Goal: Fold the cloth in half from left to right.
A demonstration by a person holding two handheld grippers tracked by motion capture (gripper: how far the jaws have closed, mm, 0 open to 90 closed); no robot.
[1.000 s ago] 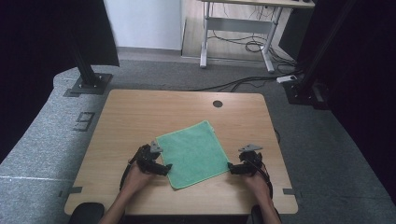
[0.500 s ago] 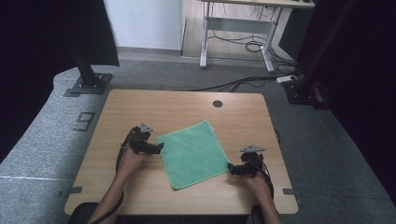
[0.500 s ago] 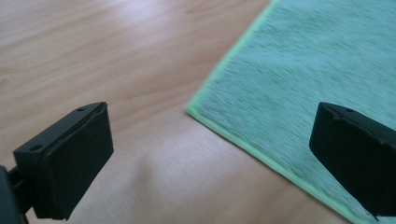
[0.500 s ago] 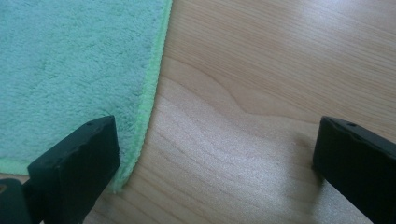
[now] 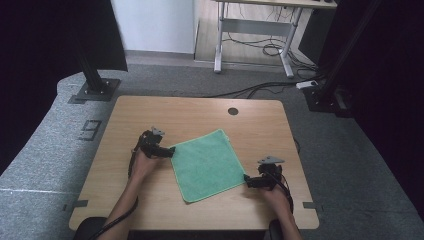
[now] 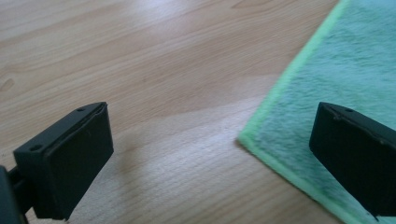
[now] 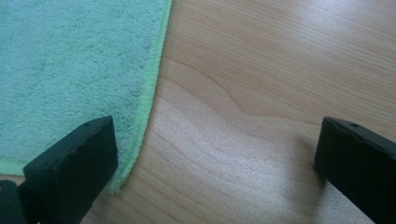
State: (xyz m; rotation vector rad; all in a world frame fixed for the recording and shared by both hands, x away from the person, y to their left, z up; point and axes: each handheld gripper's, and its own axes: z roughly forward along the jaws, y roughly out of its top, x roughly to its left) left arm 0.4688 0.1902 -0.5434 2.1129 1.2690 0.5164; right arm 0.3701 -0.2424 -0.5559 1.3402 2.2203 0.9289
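With both sets of jaws wide and empty, the left gripper [image 5: 170,152] has shifted to the cloth's [image 5: 207,162] far-left corner, the right gripper [image 5: 247,181] waiting at its near-right, ready to grasp.

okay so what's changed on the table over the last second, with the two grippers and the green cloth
The left gripper slid along the cloth's left edge from its near corner to its left corner, jaws open. The right gripper kept its place; its jaws have just opened wider, holding nothing. The green square microfibre cloth lies flat as before on the wooden table.
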